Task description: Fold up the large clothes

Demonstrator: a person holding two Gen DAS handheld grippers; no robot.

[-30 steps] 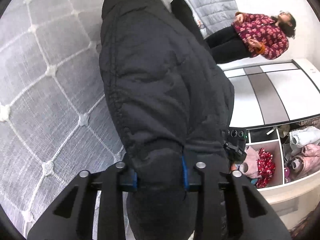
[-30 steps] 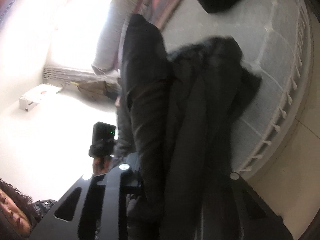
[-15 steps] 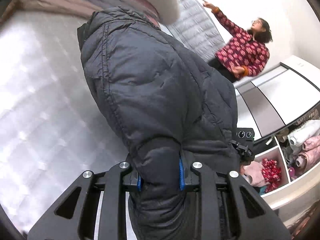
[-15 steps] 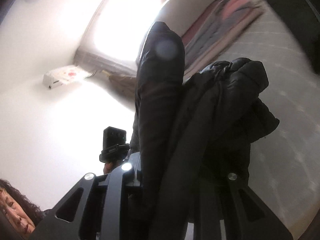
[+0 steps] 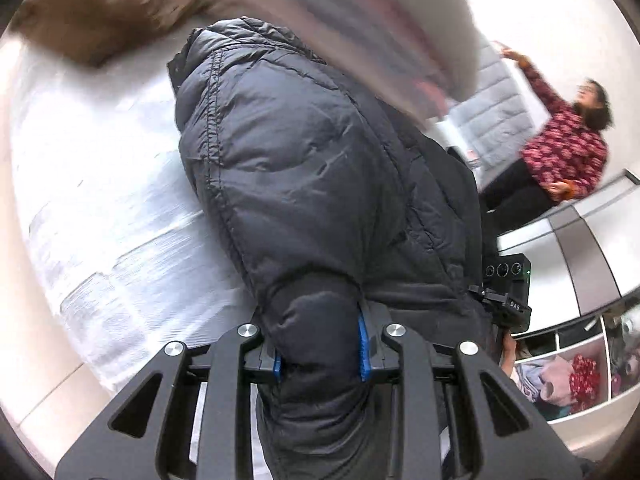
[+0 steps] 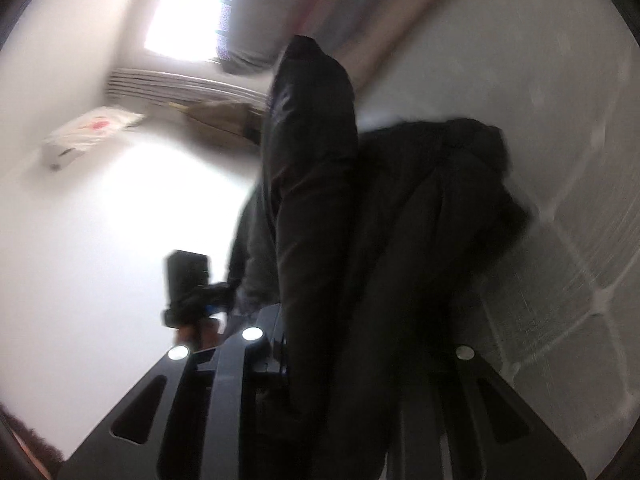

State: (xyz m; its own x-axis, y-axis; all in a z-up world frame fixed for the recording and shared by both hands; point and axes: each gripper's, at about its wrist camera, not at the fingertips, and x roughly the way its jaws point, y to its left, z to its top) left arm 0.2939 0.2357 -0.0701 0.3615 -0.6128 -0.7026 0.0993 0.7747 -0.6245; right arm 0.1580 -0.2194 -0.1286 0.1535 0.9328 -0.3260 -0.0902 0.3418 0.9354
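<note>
Both the left gripper [image 5: 320,354] and right gripper [image 6: 360,360] pinch the black puffer jacket [image 5: 312,184], apparently mid-lift; next, laying it ahead on the mattress [image 5: 100,216] calls for spreading flat.

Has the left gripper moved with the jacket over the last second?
Yes. The left gripper, shut on the black jacket, has swung toward the head of the mattress: the brown bedding now shows there.
</note>
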